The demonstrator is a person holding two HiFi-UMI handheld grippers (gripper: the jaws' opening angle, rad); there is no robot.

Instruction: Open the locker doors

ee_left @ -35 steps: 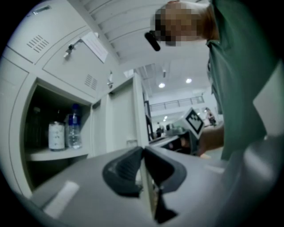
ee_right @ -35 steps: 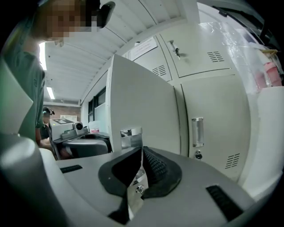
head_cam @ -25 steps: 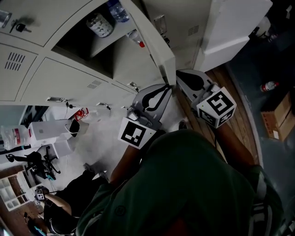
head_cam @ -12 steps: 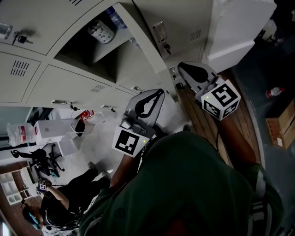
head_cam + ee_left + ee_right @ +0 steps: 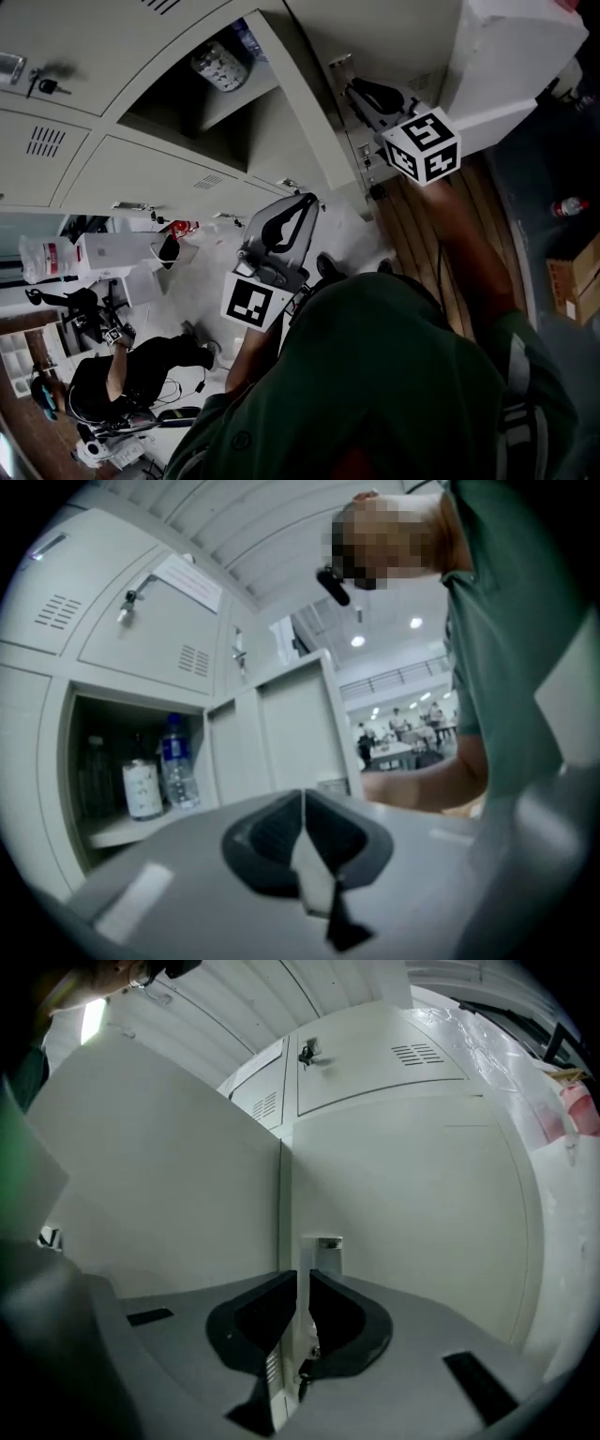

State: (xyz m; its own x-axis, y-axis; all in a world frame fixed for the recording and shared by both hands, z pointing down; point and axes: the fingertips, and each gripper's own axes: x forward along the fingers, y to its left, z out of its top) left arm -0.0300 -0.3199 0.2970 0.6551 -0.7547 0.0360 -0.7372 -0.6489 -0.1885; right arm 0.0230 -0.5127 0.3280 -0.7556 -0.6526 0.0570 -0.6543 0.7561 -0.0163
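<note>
- The locker door point(image 5: 307, 122) stands swung out, seen nearly edge-on in the head view, just right of the open compartment point(image 5: 178, 98) it belongs to.
- The right gripper point(image 5: 352, 86) is at the door's free edge, on the side of the door away from the open compartment.
- Its jaws are almost together, with the thin door edge between them and the latch plate point(image 5: 324, 1245) just above. This reads as a pinch on the edge, though pad contact is not fully clear in this dim view.
- The left gripper point(image 5: 312, 198) is below the open compartment and apart from the door. Its jaws are closed tip to tip with nothing between them.
- Inside the open compartment, a clear water bottle point(image 5: 175, 761) and a white labelled canister point(image 5: 142, 787) stand upright side by side on the shelf point(image 5: 122, 829). The bottle is on the door side.
- Closed vented lockers lie left of and below the open compartment. A key point(image 5: 41, 86) sits in the lock of the one to the left.
</note>
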